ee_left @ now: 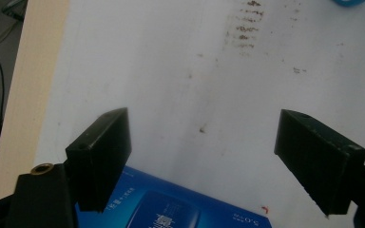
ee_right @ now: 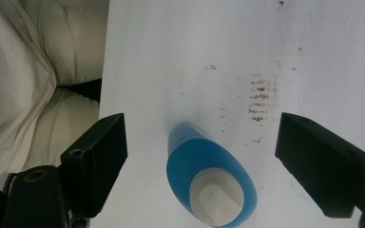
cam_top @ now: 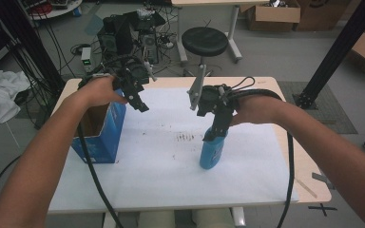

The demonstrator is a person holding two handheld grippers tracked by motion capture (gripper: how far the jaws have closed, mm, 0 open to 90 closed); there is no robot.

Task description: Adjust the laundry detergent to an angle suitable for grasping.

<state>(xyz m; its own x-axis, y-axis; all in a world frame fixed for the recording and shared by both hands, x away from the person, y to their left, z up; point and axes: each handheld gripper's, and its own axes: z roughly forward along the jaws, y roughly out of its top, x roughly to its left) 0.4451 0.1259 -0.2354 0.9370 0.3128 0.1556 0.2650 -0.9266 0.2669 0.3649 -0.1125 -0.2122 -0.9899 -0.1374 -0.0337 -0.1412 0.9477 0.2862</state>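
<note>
Hovering with jaws spread wide, the right gripper [cam_top: 217, 134] hangs straight over the upright bottle [cam_top: 212, 153] without touching it.

Seen from the right gripper view, the bottle [ee_right: 209, 183] stands between the two jaws with clear gaps on both sides, its white cap pointing up at the camera, and neither pad presses on it. It rests on the white sheet [cam_top: 171, 166] covering the table [cam_top: 309, 175], right of centre and just beside a patch of brown smudges [cam_top: 186, 137]. The left gripper [cam_top: 141, 105] is also open and holds nothing; it hangs above the sheet at the far right corner of the open blue box [cam_top: 102, 142], whose printed edge [ee_left: 180, 211] shows just below its jaws in the left gripper view. Box and bottle stand well apart.
</note>
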